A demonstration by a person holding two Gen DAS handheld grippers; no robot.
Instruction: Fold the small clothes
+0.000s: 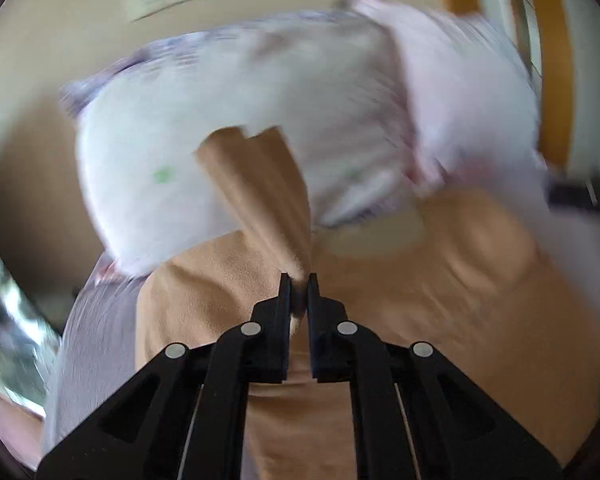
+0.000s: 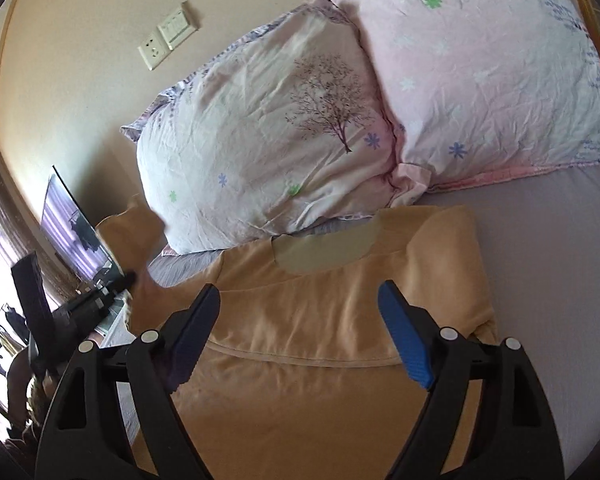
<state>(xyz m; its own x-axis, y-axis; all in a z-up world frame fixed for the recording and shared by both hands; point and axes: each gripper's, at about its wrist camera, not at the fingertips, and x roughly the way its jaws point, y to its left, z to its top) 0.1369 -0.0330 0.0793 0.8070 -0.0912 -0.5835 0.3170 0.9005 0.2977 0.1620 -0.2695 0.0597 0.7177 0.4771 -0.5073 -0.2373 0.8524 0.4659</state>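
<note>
While the tan shirt [image 2: 300, 312] is lying on the bed [image 2: 548, 264] below the pillows [image 2: 260, 140], the left claw [image 1: 299, 278] is pinching its sleeve, lifting it toward 12 o'clock for folding; the right claw [image 2: 300, 296] is hovering released above the shirt's chest, ready to help.

Both wrist views close above shirt [image 2: 300, 300], facing pillows [image 2: 268, 152].

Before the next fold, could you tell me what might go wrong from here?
1. The left gripper pinches only a thin bit of the shirt's sleeve; it may slip out.
2. The lifted sleeve is near the white pillow and may snag or drag it.
3. The right gripper is open, so nothing pins the shirt against shifting.
</note>
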